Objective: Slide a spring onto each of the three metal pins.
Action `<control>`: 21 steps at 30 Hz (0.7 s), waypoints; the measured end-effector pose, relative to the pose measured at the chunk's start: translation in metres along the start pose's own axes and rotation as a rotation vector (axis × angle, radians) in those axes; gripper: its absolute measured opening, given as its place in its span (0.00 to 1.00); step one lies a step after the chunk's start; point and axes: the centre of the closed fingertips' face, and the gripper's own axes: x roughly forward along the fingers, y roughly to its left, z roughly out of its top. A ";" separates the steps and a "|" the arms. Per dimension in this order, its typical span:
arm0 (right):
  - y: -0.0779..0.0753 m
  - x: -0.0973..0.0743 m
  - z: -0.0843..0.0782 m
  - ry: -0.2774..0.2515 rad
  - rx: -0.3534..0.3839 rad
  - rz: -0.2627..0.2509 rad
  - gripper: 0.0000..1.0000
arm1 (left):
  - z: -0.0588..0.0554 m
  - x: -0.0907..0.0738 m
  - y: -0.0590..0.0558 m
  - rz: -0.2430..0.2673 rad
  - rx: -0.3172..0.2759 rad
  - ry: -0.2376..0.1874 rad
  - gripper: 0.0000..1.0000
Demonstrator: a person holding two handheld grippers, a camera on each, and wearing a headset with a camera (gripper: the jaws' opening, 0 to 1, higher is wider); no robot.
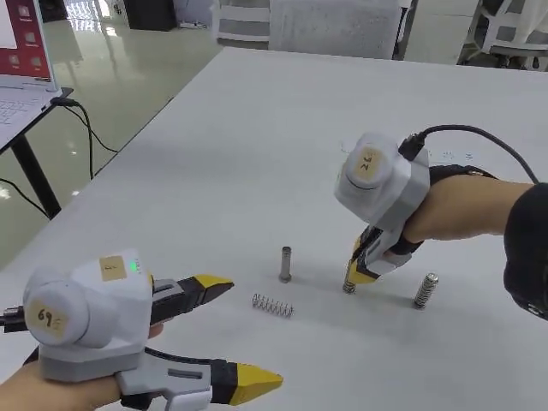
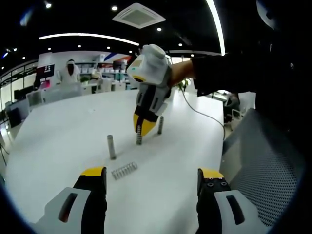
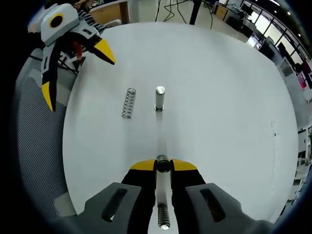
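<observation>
Bench (image 1: 257, 145): white top, three pins in a row across it.

Sprung pin (image 1: 425, 291), at the right end in the head view: coils cover it to the top and it leans a little. Counts as done.

Middle pin (image 3: 163, 165): the right gripper (image 1: 361, 272) is on it from above, jaws drawn close together and clenched at its top. The middle spring (image 1: 349, 285) shows as coils round the pin below the yellow tips. Whether the pinch bears on the coil or on the pin top is too fine to tell, and the tips hide how far down the spring sits.

Bare pin (image 1: 285, 263): upright, with nothing on it. The loose spring (image 1: 272, 305) lies flat on the bench just beside its foot, on the person's side, touching neither pin nor gripper.

Left gripper (image 1: 238, 331): jaws spread wide, holding nothing. It is low over the near part of the bench, tips aimed toward the loose spring but apart from it.

Tally, as judged: one pin finished, the second in hand and near seated, the third untouched. What is left is to let go of the middle spring, pick up the loose one and thread it over the bare pin. The flat-lying coil may roll when pinched.
</observation>
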 end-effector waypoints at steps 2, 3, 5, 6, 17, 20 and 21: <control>0.000 0.002 -0.001 0.003 0.001 0.002 0.08 | 0.000 0.000 0.000 0.000 0.000 0.001 0.72; 0.000 0.002 -0.001 0.004 0.001 0.002 0.08 | 0.000 0.000 0.000 0.000 -0.001 0.001 0.72; 0.000 0.002 0.000 -0.002 0.005 0.003 0.08 | 0.000 0.000 0.000 0.000 -0.001 0.001 0.72; 0.000 0.002 -0.001 -0.001 0.004 0.003 0.08 | 0.000 0.000 0.000 0.000 -0.001 0.001 0.72; 0.000 0.002 0.000 -0.014 0.001 -0.001 0.08 | 0.000 0.001 -0.001 -0.005 0.002 0.005 0.72; -0.001 0.001 0.000 -0.022 0.004 -0.003 0.10 | 0.000 0.002 -0.001 -0.006 0.003 0.006 0.72; -0.001 0.001 0.000 -0.023 0.004 -0.004 0.11 | 0.000 0.002 -0.002 -0.007 0.003 0.007 0.72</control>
